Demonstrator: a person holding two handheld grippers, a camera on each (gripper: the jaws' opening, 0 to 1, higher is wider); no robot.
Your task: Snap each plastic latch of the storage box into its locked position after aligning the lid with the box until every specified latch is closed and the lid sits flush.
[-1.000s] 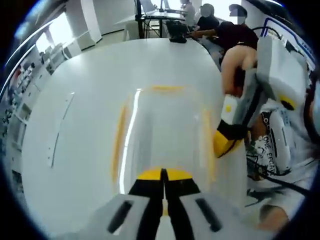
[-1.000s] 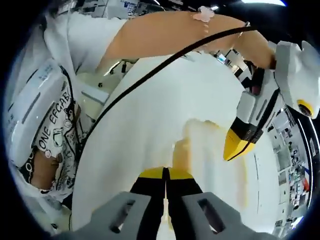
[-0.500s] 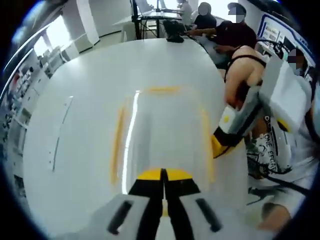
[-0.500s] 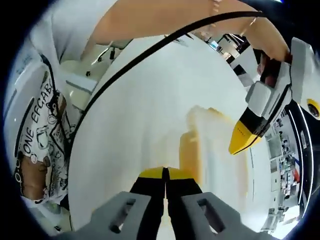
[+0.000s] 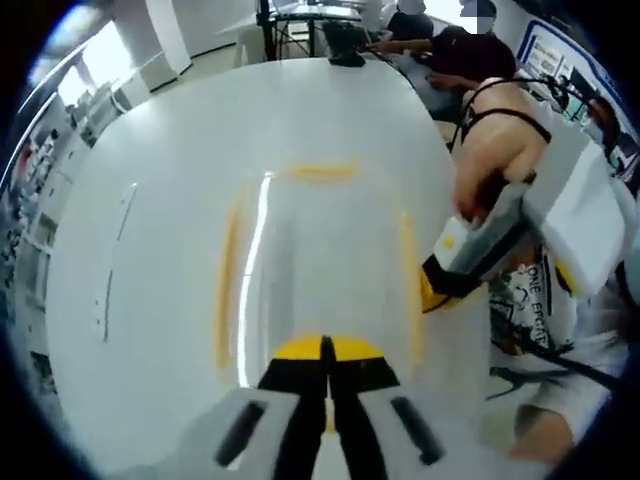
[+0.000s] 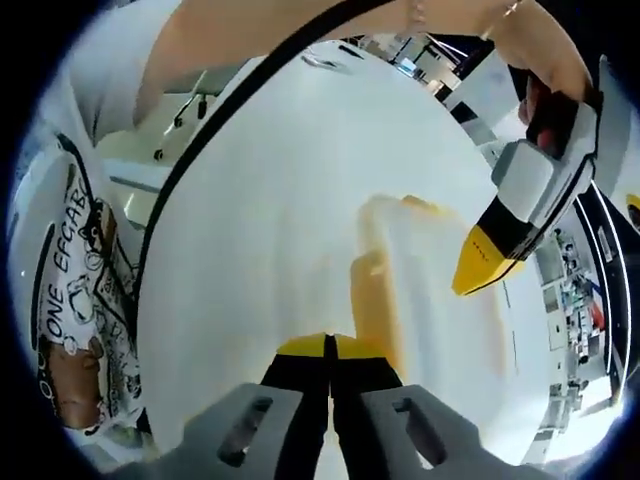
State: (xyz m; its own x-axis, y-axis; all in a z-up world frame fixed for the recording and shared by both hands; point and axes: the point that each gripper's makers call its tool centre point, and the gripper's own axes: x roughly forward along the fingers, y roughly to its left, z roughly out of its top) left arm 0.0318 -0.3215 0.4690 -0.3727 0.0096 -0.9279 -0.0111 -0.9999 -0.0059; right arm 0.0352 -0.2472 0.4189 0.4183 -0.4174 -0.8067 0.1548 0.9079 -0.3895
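A clear storage box with its lid on lies on the white table. Yellow latches show on its left side, far end and right side. My left gripper is shut, its yellow tips resting on the near end of the lid with nothing between them. My right gripper comes in from the right, shut, its yellow tip against the right-side latch. In the right gripper view the box lies ahead, a yellow latch just beyond my shut right gripper. The left gripper touches the lid's far part.
The white oval table spreads wide to the left and behind the box. A thin strip lies on it at the left. A person's printed shirt is close on the right. A black cable crosses above the table. People sit at a far desk.
My right gripper has slid a little nearer along the box's right side. The right gripper view has tilted, bringing the side latch closer to its tips. The left gripper stays on the lid.
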